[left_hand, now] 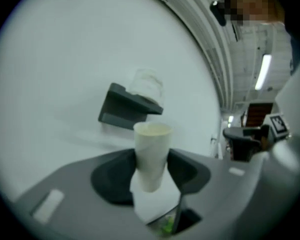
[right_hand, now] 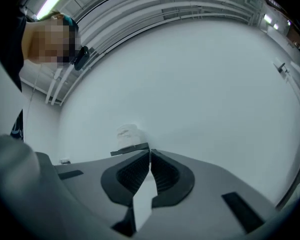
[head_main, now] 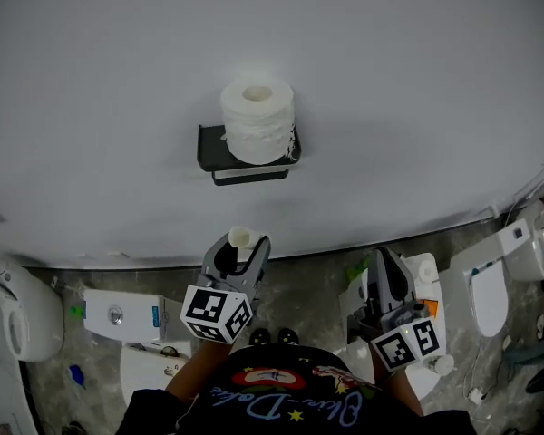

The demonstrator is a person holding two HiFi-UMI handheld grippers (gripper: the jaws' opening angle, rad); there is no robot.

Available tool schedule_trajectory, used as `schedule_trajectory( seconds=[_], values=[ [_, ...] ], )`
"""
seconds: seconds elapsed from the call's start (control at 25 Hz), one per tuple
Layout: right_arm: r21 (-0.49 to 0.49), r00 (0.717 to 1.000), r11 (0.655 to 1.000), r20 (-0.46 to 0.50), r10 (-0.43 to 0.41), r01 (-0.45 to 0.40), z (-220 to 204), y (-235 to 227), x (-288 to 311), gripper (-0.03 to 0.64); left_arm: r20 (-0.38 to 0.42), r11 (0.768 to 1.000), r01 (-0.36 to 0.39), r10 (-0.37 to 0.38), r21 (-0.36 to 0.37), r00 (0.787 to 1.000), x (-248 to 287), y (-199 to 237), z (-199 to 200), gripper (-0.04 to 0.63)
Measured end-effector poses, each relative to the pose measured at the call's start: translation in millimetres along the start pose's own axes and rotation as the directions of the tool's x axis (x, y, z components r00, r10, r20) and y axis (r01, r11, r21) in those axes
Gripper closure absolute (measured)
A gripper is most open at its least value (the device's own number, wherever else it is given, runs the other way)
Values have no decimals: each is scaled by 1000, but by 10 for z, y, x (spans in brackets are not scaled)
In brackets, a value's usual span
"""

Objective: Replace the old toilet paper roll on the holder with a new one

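A full white toilet paper roll (head_main: 257, 120) stands upright on the black wall holder (head_main: 214, 152); both show again in the left gripper view as the roll (left_hand: 147, 83) and the holder (left_hand: 121, 109). My left gripper (head_main: 243, 239) is shut on an empty cream cardboard tube (left_hand: 151, 151), which sticks out from between the jaws, below and short of the holder. In the head view the tube's end (head_main: 239, 236) shows at the jaw tips. My right gripper (head_main: 383, 263) is shut with nothing in it, low at the right. The roll (right_hand: 128, 132) shows faintly beyond its tips.
A plain white wall (head_main: 390, 89) fills most of the view. Along the floor below it stand white toilets and cisterns (head_main: 486, 286), with one more at the left (head_main: 14, 320). The person's dark shirt (head_main: 281, 397) is at the bottom edge.
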State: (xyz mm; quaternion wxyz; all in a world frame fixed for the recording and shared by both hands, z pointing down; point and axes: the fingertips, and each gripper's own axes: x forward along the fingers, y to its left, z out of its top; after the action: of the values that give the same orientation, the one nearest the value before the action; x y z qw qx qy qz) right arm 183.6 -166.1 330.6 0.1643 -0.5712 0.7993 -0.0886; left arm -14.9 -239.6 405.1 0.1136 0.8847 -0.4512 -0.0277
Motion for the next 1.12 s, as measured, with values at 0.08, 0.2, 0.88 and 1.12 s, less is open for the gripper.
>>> schedule_trajectory(
  seconds=[0.08, 0.2, 0.88, 1.12],
  values=[
    [74, 999, 996, -5, 41, -41, -58, 53, 110, 598, 23, 999, -38, 38, 3, 999, -134, 60, 16, 402],
    [100, 997, 992, -11, 80, -79, -111, 137, 212, 598, 68, 998, -70, 70, -2, 995, -295, 103, 98, 402],
    [-131, 945, 936, -21, 327, -327, -6, 620, 503, 597, 154, 991, -134, 130, 19, 980, -607, 153, 425, 399],
    [-493, 834, 704, -89, 545, -512, 609, 1169, 995, 447, 159, 992, -118, 107, 56, 981, -603, 92, 513, 399]
  ],
)
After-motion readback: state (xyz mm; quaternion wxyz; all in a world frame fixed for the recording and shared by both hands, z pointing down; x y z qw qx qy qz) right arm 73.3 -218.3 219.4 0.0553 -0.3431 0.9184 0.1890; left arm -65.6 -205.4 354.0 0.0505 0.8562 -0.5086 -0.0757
